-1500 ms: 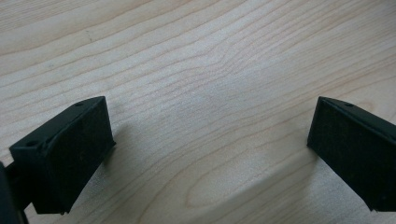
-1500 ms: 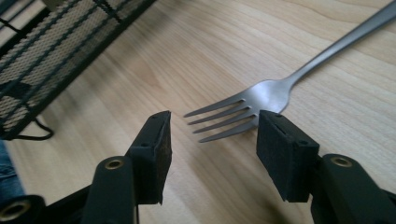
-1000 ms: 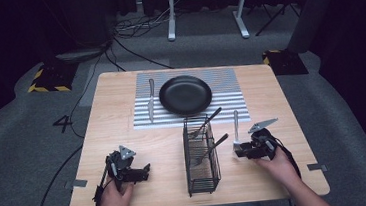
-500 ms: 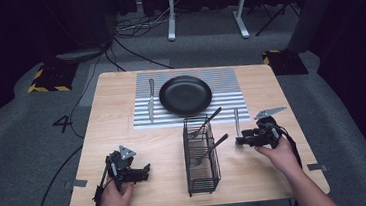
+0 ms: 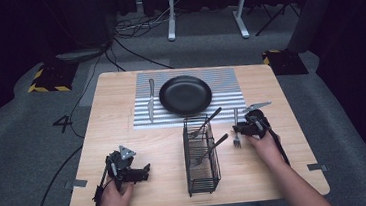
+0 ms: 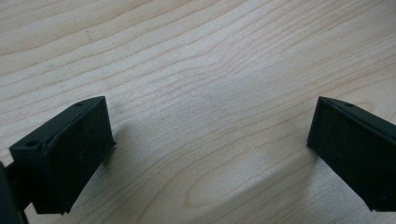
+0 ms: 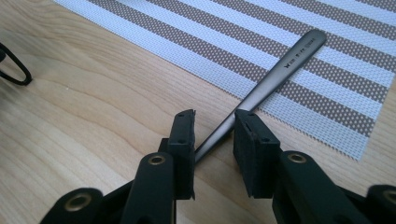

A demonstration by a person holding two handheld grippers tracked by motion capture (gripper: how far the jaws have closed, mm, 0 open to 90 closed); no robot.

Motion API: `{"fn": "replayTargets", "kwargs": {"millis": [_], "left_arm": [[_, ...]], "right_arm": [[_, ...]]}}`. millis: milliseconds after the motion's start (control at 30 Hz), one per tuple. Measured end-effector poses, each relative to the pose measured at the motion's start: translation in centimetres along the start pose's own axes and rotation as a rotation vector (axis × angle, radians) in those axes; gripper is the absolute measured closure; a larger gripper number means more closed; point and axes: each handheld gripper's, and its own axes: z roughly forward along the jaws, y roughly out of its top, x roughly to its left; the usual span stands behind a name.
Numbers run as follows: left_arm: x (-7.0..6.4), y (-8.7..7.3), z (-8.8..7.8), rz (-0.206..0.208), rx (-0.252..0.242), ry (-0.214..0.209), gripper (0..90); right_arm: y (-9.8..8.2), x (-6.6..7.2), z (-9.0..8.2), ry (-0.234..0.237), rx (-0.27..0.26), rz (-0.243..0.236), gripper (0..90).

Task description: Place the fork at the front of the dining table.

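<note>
Two utensils lean handle-up in the black wire caddy (image 5: 200,154). Right of the caddy, the silver metal fork (image 7: 261,88) lies flat, handle on the striped placemat (image 7: 327,60). Your right gripper (image 7: 214,135) straddles its neck, jaws narrowed but not visibly clamping, likely set for a pinch. Your left gripper (image 6: 210,144), left of the caddy, rests wide open, empty, on the light wooden table (image 6: 196,60).

Table (image 6: 196,56) is pale wood with clear grain and a smooth, slightly satiny finish. The striped placemat (image 7: 261,51) looks like woven mesh, matt. Fork (image 7: 275,70) handle is brushed metal with a dull sheen. Black plate (image 5: 185,94) looks matt, and the basket (image 5: 201,156) is thin black wire.
</note>
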Motion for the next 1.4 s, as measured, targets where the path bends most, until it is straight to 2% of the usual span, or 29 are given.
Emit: {"fn": "replayTargets", "kwargs": {"millis": [233, 367, 500, 633, 700, 767, 867, 967, 1033, 1100, 1167, 1233, 1300, 1400], "left_arm": [[0.0, 0.0, 0.0, 0.000, 0.000, 0.000, 0.2], [0.0, 0.0, 0.0, 0.000, 0.000, 0.000, 0.2], [0.0, 0.0, 0.0, 0.000, 0.000, 0.000, 0.2], [0.0, 0.0, 0.0, 0.000, 0.000, 0.000, 0.2], [0.0, 0.0, 0.0, 0.000, 0.000, 0.000, 0.2], [0.0, 0.0, 0.0, 0.000, 0.000, 0.000, 0.2], [0.0, 0.0, 0.0, 0.000, 0.000, 0.000, 0.2], [0.0, 0.0, 0.0, 0.000, 0.000, 0.000, 0.2], [0.0, 0.0, 0.0, 0.000, 0.000, 0.000, 0.2], [0.0, 0.0, 0.0, 0.000, 0.000, 0.000, 0.2], [0.0, 0.0, 0.0, 0.001, 0.000, 0.001, 0.2], [0.0, 0.0, 0.0, 0.000, 0.000, 0.001, 0.2], [0.0, -0.1, 0.0, -0.003, -0.001, 0.003, 0.2], [0.0, -0.1, -0.1, -0.003, 0.000, 0.003, 0.2]], "right_arm": [[0.9, 0.4, 0.8, 0.019, 0.003, -0.010, 73.1], [1.1, 0.5, 1.0, 0.038, -0.019, 0.038, 63.3], [0.7, 1.0, -1.2, 0.047, -0.066, 0.008, 61.1], [-0.5, 2.2, -4.6, 0.044, -0.081, -0.051, 53.2], [-1.3, 2.7, -6.1, 0.064, -0.099, -0.066, 51.4], [-2.2, 3.4, -7.0, 0.084, -0.094, -0.083, 53.4], [-3.5, 4.7, -7.6, 0.091, -0.055, -0.146, 55.3], [-4.3, 5.6, -7.0, 0.084, -0.011, -0.189, 56.6], [-4.5, 5.6, -6.3, 0.074, 0.009, -0.194, 56.7], [-4.5, 5.4, -5.4, 0.049, 0.025, -0.195, 57.3], [-4.2, 5.1, -4.6, 0.005, 0.046, -0.221, 58.4], [-4.0, 4.4, -3.8, 0.010, 0.053, -0.212, 58.1], [-3.7, 3.9, -3.4, -0.018, 0.062, -0.211, 58.1], [-3.0, 3.1, -2.8, -0.017, 0.061, -0.193, 58.4]]}}
